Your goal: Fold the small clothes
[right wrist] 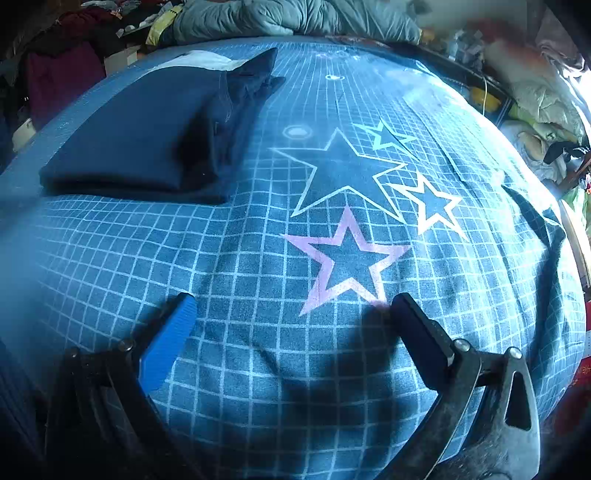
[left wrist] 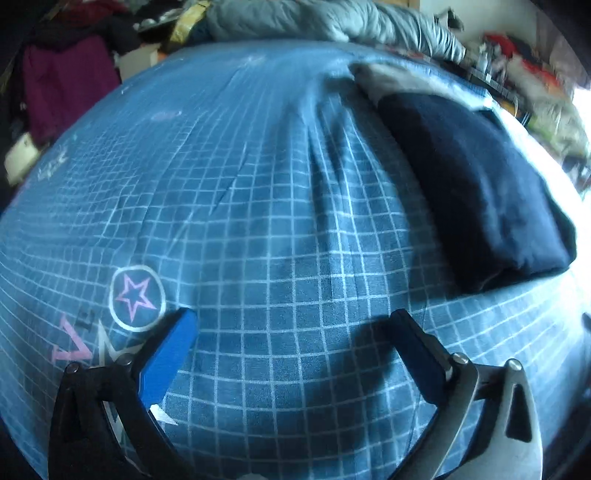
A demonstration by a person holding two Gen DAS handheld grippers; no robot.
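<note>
Blue checked bedsheet [right wrist: 236,266] covers the whole working surface, printed with a white grid and several stars: one large dark star outlined in white [right wrist: 343,173], a pink-outlined star [right wrist: 347,262] nearer the right gripper, and smaller white ones beside them. In the left wrist view a pink star sits inside a white ring [left wrist: 137,297], with pink and white lettering below it that is cut off and cannot be read.

A folded navy garment [right wrist: 136,136] lies flat on the sheet, to the upper left in the right wrist view and to the upper right [left wrist: 476,184] in the left wrist view, with a pale cloth [left wrist: 391,79] showing at its far end. A grey quilted duvet [left wrist: 332,18] is bunched along the far edge of the bed, and heaps of mixed clothing crowd the room behind it.

Both tools hover over bare sheet, well apart from the garment. The left gripper [left wrist: 291,325] has its blue-padded fingers spread wide with nothing between them; the right gripper [right wrist: 291,310] likewise stands spread and empty.
</note>
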